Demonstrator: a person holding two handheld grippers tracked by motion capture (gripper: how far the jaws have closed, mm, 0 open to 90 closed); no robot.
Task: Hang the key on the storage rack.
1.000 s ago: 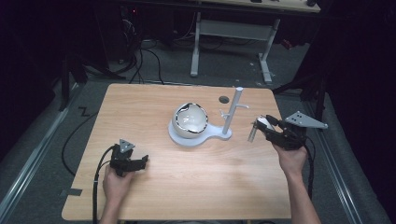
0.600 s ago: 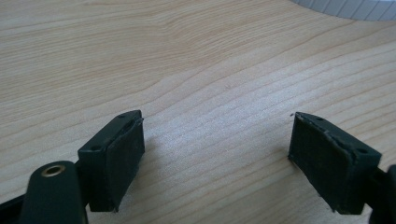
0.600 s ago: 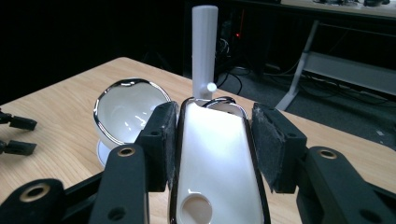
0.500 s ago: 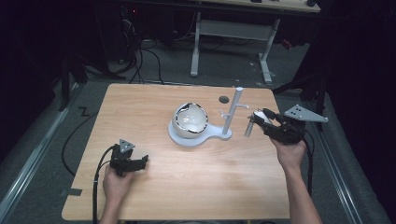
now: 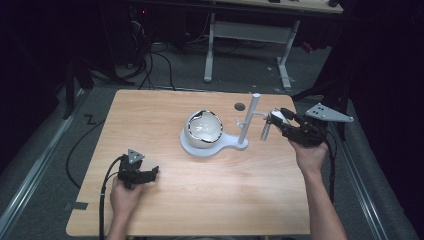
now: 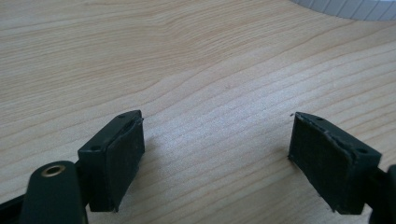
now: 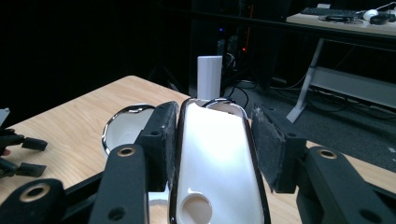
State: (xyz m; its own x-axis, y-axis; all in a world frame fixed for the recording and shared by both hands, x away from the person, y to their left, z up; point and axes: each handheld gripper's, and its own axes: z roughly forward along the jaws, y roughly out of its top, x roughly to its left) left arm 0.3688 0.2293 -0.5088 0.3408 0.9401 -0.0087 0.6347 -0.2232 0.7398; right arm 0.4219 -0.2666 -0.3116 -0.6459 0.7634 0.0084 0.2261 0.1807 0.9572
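Right hand-held gripper (image 7: 212,154) clamping white handle (image 7: 215,158), beside stand post (image 5: 248,120)

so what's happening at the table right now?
A person works with two handheld grippers. The right gripper is shut on a white, chrome-edged piece, held up beside the post of a white stand. A white bowl-like shell sits on the stand's round base. The left gripper is open, low over the bare wooden table near the front left, holding nothing.

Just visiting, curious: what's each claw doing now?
Left gripper open, low over table. Right gripper shut on white utensil, beside stand. Path clear.
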